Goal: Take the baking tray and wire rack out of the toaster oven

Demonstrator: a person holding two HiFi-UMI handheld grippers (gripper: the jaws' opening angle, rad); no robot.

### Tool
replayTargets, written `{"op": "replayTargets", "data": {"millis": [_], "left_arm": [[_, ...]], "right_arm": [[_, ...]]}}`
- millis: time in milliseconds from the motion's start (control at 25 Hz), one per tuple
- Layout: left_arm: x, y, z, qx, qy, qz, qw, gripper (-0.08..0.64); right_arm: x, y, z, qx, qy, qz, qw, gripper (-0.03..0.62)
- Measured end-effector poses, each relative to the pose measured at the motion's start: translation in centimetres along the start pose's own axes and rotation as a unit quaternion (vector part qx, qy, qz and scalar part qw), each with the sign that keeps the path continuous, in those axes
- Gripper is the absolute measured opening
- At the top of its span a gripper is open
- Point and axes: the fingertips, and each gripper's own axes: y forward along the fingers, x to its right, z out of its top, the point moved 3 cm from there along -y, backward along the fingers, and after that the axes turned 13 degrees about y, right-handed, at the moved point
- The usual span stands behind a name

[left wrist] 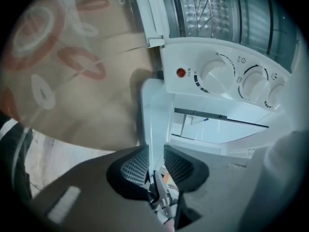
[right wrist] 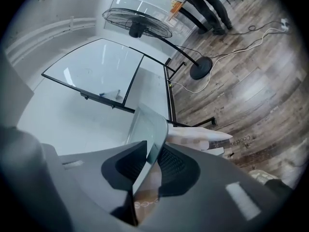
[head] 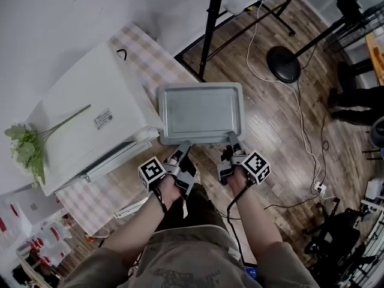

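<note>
Soft, even indoor light fills the head view, bright on the white oven (head: 90, 119) and wall (head: 48, 29), with a dull sheen on the tray (head: 201, 110) and only faint shadows on the wood floor (head: 276, 125). Both gripper views bow hard toward black, rounded corners. The left one is hazy and smeared with blur; in both, the near jaws sit dim and out of focus.

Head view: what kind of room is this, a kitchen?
Probably a workroom or studio, not a home kitchen. The toaster oven sits on a cloth-covered table, a standing fan is close by, and loose cables trail over the wooden floor.
</note>
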Motion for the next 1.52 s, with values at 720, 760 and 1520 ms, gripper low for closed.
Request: {"op": "replayTargets", "data": {"millis": [720,760,1520], "left_arm": [[2.1,-1.0,-0.2,-0.017,0.028,-0.01,0.9994,0.094],[2.5,-1.2,-0.1,-0.017,0.031,-0.013,0.9993,0.094],[13.3,-12.4,6.4,0.077,0.118,-0.111,0.9838,0.067]], "right_arm": [[-0.3,-2.3,1.7,0.009,-0.1,-0.064,0.993,0.296],[-0.6,-2.8,2.0,0.012,-0.112,-0.069,0.991,0.298],[-16.3,-9.1,-8.0,-0.071,-0.206,0.094,0.971,0.207]]}}
